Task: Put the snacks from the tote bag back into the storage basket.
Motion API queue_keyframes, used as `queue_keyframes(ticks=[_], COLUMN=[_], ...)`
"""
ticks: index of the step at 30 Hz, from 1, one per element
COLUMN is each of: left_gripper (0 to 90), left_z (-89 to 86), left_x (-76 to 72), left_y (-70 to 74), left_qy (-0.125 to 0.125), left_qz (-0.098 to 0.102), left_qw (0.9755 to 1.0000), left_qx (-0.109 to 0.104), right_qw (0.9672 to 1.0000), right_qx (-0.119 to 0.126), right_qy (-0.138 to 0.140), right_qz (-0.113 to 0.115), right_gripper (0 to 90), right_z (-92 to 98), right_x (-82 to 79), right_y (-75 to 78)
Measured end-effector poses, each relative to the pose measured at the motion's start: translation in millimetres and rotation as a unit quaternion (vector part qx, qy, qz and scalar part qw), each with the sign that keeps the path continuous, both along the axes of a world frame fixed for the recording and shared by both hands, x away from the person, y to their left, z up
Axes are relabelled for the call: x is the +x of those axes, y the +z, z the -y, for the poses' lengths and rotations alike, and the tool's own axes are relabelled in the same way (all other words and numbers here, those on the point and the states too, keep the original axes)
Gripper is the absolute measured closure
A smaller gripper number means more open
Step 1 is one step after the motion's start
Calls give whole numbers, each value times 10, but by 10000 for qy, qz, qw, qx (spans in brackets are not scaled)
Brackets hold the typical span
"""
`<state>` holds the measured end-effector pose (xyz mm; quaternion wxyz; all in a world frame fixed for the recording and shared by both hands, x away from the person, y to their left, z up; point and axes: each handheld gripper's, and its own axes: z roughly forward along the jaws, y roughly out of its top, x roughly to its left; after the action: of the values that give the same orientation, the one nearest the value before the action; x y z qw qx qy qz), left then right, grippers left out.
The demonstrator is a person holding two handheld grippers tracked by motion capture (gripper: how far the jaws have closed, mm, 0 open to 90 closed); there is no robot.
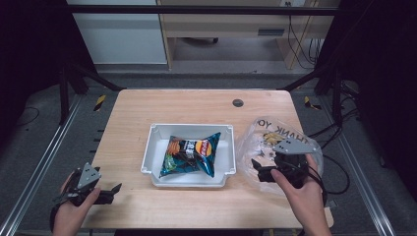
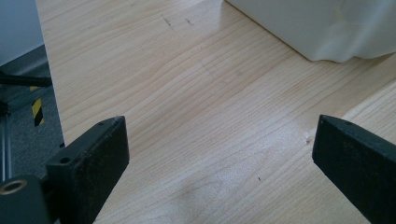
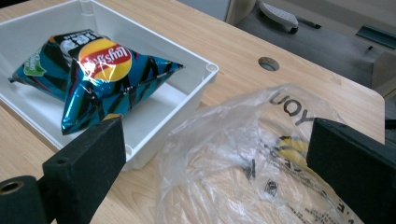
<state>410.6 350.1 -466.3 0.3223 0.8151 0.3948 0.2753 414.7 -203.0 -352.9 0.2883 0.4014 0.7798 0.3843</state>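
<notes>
I held my right gripper over the near edge of the clear plastic bag, jaws spread wide and gripping nothing, lined up to catch a fold of the film. The bag lay crumpled on the table, just right of the white tray where the chip packet rested. My left gripper waited released at the near-left corner, out of the way.

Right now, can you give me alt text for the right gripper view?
A crumpled clear plastic bag lies on the wooden table between the right gripper's open jaws. Beside it, a white tray holds a blue chip bag.
</notes>
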Motion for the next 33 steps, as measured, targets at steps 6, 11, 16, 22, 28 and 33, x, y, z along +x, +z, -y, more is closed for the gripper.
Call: queue_keyframes(ticks=[6,11,16,22,28,33], left_gripper=[34,34,34,33,33,32], left_z=[7,11,12,11,13,15], left_x=[0,1,0,0,2,3], left_y=[-4,-6,-6,-7,-8,-9], left_qy=[-4,-1,-6,-2,-11,-14], left_qz=[-3,-1,-3,-4,-17,-24], left_qw=[10000,10000,10000,10000,10000,10000], left_qx=[-10,-16,-10,-12,-1,16], right_qw=[9999,9998,9994,9990,9983,9979], right_qx=[37,30,6,-99,-186,-208], right_qy=[-105,-162,-173,-115,-9,-3], right_qz=[-51,-150,-295,-415,-547,-617], right_gripper=[52,57,61,66,81,80], right_z=[62,92,86,37,-34,-77], right_x=[-46,-80,-94,-78,-53,-7], right_y=[-142,-287,-425,-579,-734,-832])
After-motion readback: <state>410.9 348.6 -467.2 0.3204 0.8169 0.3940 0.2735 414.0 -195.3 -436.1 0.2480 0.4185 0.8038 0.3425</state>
